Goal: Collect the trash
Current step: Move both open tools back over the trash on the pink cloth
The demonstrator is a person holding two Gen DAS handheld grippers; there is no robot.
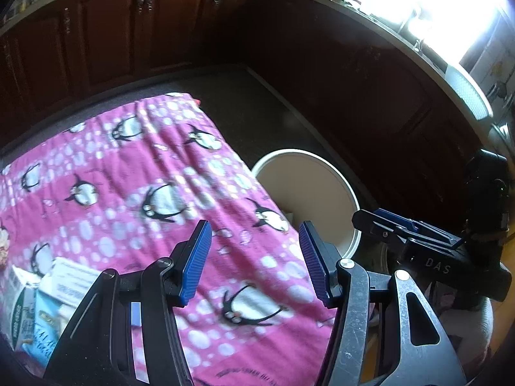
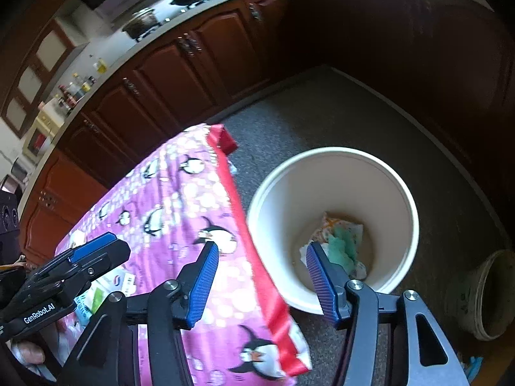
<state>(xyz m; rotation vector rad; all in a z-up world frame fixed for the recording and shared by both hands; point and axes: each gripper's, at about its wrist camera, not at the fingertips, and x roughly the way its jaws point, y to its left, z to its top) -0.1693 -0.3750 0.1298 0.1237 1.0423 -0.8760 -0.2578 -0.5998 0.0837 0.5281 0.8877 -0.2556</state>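
My left gripper hangs open over a table covered by a pink penguin-print cloth, with nothing between its blue pads. Paper packets and wrappers lie on the cloth at the lower left. A white bucket stands on the floor past the table's right edge. My right gripper is open too, empty, above the cloth's red hem and the bucket's near rim. Crumpled paper and green tissue lie at the bucket's bottom. In the right wrist view the left gripper shows above the packets.
Dark wooden cabinets under a pale countertop wrap around the far side and right. The floor is grey and speckled. A grubby grey pot stands on the floor right of the bucket. A hand shows at the lower left.
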